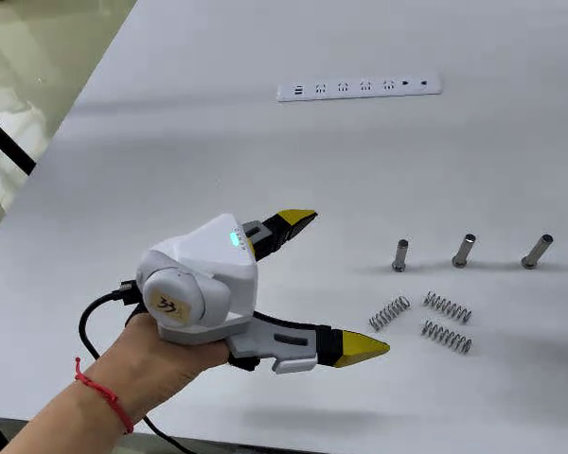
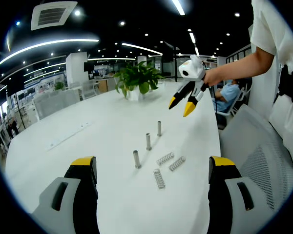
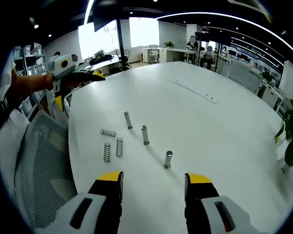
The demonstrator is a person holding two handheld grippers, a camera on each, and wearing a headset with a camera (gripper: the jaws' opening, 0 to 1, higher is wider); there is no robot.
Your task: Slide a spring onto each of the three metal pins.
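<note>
The left gripper (image 1: 341,284) hovers over the near-left part of the white table (image 1: 218,142), its jaws spread wide with nothing between them. The jaws point to the person's right, toward the parts. Just beyond the lower yellow tip lies the nearest spring (image 1: 389,312), flat on the table with its long axis slanting up and away from that tip. The two other springs (image 1: 447,306) lie a little further right, one behind the other, roughly parallel, their axes running close to the line of the pins.

Behind the springs, the three pins (image 1: 464,251) stand in a row across the table, well apart from one another. In the left gripper view each pin (image 2: 148,142) stands upright on its wider foot, long axis vertical and free end pointing up, so a spring would have to be turned upright and lowered over the top.

The right gripper (image 3: 154,178) also has its jaws open and holds nothing. It comes at the row from the opposite end, with the end pin (image 3: 168,159) close ahead of its tips and the springs (image 3: 119,146) off to its left.

My judgement: the left gripper is nearer the springs and the right is nearer a pin. No spring sits on a pin yet.
</note>
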